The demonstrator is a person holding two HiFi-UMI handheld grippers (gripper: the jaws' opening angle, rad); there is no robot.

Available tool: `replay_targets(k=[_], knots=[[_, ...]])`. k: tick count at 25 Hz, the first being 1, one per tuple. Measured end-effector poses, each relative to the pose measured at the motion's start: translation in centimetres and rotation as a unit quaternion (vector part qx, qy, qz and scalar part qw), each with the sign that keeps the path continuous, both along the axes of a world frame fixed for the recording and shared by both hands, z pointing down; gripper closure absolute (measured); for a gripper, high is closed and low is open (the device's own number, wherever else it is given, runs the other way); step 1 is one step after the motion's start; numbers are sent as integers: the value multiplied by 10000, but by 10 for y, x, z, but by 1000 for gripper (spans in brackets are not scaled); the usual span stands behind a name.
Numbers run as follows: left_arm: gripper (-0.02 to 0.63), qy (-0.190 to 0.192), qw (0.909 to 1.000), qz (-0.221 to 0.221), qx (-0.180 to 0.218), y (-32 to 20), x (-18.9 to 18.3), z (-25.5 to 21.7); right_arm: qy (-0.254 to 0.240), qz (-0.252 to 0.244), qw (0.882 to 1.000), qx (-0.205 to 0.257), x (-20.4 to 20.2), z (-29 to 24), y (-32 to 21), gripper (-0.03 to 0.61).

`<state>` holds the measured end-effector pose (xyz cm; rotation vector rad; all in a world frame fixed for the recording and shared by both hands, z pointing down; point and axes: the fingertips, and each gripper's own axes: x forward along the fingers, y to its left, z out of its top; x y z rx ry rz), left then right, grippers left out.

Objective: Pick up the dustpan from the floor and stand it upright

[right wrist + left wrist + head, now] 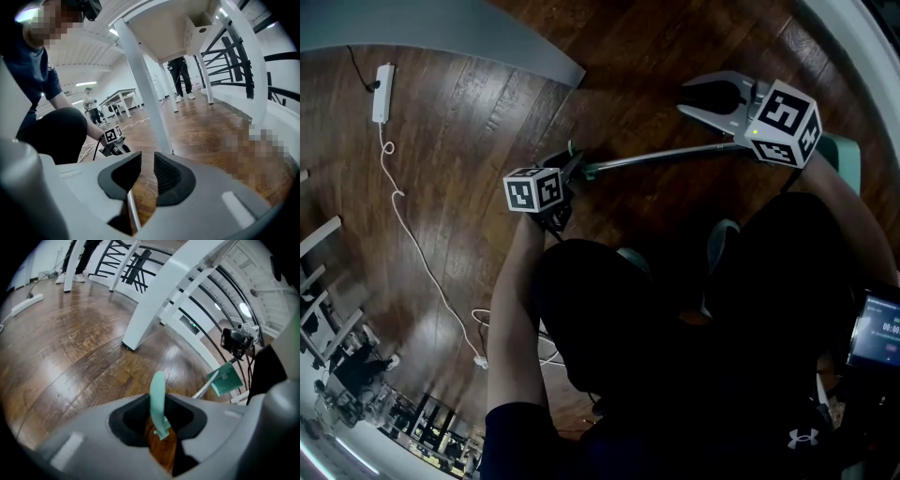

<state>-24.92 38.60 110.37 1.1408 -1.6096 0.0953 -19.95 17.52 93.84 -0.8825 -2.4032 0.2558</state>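
Over the wooden floor [469, 112], the head view shows the dustpan [839, 152] at the right edge. Its pole [656, 157] passes under the right tongs [694, 98] and reaches the left tongs [570, 171]. Left gripper view: jaws apart around the mint handle tip [158, 394], with floor showing on either side. Right gripper view: jaws narrowly apart, gripping nothing, with the pole low beneath them.

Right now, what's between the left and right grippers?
The dustpan's metal shaft runs across that gap, from the left gripper to under the right gripper. The head view shows it best.
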Motion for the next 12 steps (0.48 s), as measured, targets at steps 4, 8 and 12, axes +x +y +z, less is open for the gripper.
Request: replay_targets(k=[4,8,12], knots=[[517,-42,10000,10,74,-4,-1,-20,-92,165,9998,49,-3,-7,-3,500],[515,-79,9999,16,76,-10,0,-51,-13,561,9984,-45,3,-28,-8,506],[511,-18,9999,84,135,-22,9,-102,131,663,9976,-118,18,-75,-5,509]])
